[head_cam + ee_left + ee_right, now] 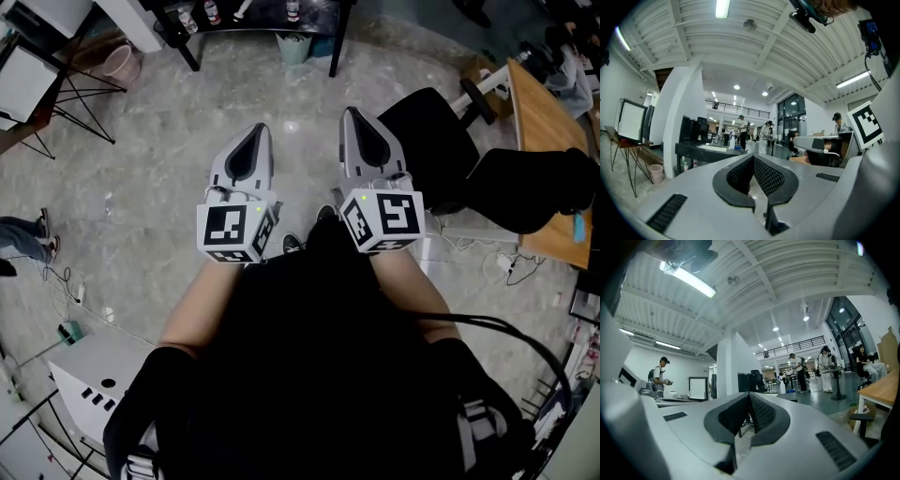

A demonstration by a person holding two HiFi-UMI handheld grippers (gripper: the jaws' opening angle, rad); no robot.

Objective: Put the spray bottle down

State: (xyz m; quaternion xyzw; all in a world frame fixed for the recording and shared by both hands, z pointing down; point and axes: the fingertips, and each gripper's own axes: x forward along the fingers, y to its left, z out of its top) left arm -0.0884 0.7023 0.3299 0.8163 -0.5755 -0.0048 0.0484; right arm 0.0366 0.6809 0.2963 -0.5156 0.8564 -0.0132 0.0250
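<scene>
– Left gripper (pixel 752 158) first: what has it got?
– Nothing. Its jaws are pressed together at the tips with nothing between them. The right gripper (pixel 749 394) is the same. Both are held level above the grey marbled floor (pixel 141 159).
– So where is the spray bottle?
– Not in either grip. A small white bottle (pixel 732 142) stands far off on the long black table (pixel 701 151). It may be the one, but it is too small to make out a trigger.
– What could go wrong?
– I'd judge the black office chair (pixel 427 131) near the right gripper a bump risk, and the white cables (pixel 487 255) beyond it could snag a foot.
– Anything hidden?
– The person's dark clothing covers the floor directly underfoot.
</scene>
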